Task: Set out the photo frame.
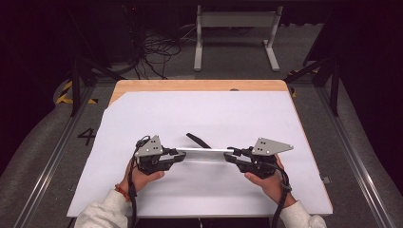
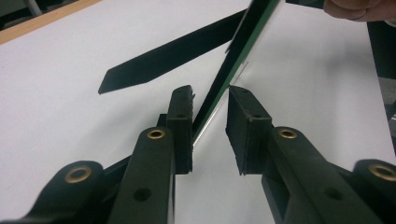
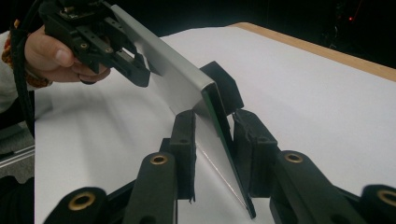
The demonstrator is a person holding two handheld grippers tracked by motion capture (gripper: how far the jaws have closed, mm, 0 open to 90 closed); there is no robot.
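White paper covers a wooden table [image 1: 199, 85]; two hand-held grippers hold a thin silver plate [image 1: 205, 150] between them.

Lifted just over the paper, the plate runs crosswise, its long axis joining the grippers. At its left end, the left gripper [image 1: 179, 155] pinches it edge-on; at its right end, the right gripper [image 1: 231, 154] pinches it too. Neither hand is nearer. Just behind the plate lies a black strip [image 1: 198, 140].

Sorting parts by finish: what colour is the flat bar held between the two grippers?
Silver-grey metal bar with a green edge; right gripper view shows it best.
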